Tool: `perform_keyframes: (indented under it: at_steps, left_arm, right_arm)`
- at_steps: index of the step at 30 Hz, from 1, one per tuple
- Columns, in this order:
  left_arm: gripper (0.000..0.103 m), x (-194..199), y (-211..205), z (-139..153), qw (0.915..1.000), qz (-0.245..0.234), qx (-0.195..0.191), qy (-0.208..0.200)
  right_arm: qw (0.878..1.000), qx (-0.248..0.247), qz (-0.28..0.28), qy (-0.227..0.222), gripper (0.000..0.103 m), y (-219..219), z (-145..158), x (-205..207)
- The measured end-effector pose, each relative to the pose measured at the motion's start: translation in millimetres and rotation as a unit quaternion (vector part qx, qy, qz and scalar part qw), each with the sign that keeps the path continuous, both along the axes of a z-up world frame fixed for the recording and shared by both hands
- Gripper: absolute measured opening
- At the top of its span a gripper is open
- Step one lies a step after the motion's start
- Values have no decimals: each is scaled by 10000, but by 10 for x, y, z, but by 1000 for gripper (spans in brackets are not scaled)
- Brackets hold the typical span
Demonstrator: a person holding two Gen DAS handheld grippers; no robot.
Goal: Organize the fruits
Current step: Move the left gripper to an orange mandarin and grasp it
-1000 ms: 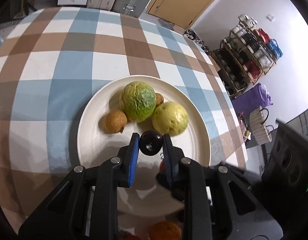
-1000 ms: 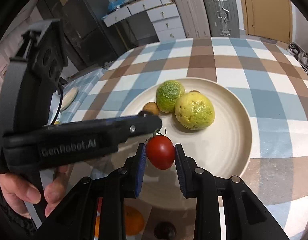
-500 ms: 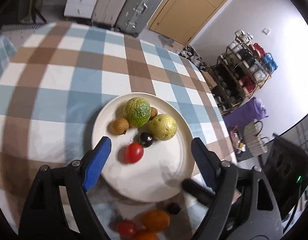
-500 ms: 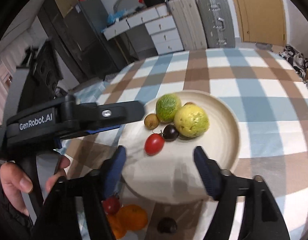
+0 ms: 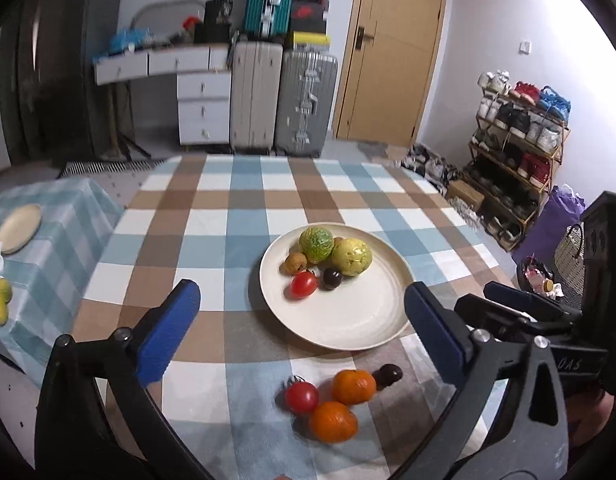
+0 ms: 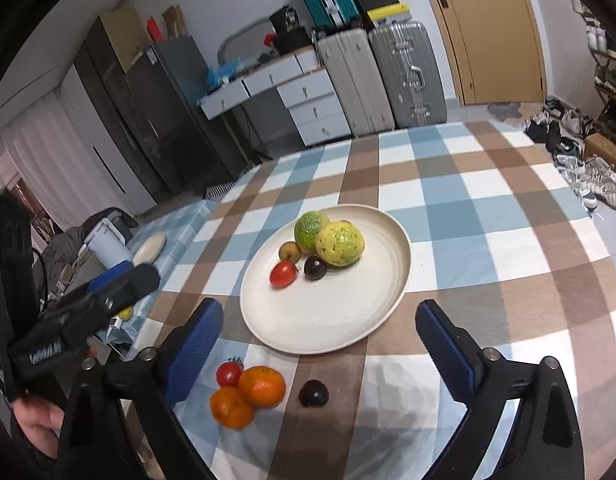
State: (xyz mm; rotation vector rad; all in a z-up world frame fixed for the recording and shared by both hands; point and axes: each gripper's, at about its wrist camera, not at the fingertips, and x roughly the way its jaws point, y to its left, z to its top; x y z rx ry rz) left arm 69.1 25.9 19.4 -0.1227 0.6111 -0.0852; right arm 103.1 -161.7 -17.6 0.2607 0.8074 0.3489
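Currently: left gripper (image 5: 300, 320) and right gripper (image 6: 318, 334), jaws just spread wide, nothing between them, both above the table's (image 5: 244, 216) near edge. Plate (image 5: 348, 328): red tomato (image 5: 303, 284) beside dark plum (image 5: 332, 278), green fruit (image 5: 316, 244), yellow fruit (image 5: 351, 257), small brown fruit (image 5: 295, 263). Cloth before plate: tomato (image 5: 302, 397), two oranges (image 5: 354, 387), dark plum (image 5: 388, 375).

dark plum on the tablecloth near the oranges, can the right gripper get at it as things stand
Probably yes. The right gripper is open and empty, and the plum lies alone on the cloth between its fingers' line, apart from the oranges and the plate. Nothing blocks it.
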Motion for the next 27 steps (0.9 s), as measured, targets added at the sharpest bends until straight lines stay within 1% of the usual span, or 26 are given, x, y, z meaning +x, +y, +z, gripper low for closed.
perform_keyframes:
  at_steps: [2, 5, 7, 8, 10, 12, 14, 20, 23, 27]
  left_arm:
    - [102, -138, -45, 20, 9999, 35, -34, -148]
    - [102, -283, -158, -31, 9999, 2, 4, -145]
    - [102, -338, -234, -110, 9998, 113, 152, 8]
    - [102, -348, -244, -147, 9997, 160, 165, 77]
    - [102, -364, -239, -228, 9996, 124, 85, 255]
    - [102, -392, -207, -316, 9989, 185, 29, 438]
    - [102, -371, -181, -409, 9979, 193, -18, 612]
    - [102, -245, -68, -788, 9892, 342, -383, 1371]
    - [102, -206, -40, -863, 9865, 382, -493, 1513]
    - [102, -158, -93, -952, 9840, 284, -533, 1677]
  right_arm:
    - [9999, -4, -2, -118, 101, -34, 37, -112]
    - [9996, 71, 153, -213, 103, -64, 66, -222]
    - [9994, 145, 222, -205, 103, -78, 59, -272]
    - [9994, 160, 239, -166, 103, -81, 44, -291]
    - [9997, 104, 218, -83, 103, -88, 14, -328]
    - [9998, 32, 189, -26, 103, -86, -19, -340]
    - [9999, -79, 123, -24, 103, -92, -30, -369]
    - [9999, -87, 76, 75, 103, -127, -79, -370]
    - [9998, -137, 89, 64, 103, -104, -72, -363]
    - [9996, -208, 177, 31, 103, -72, -66, -351]
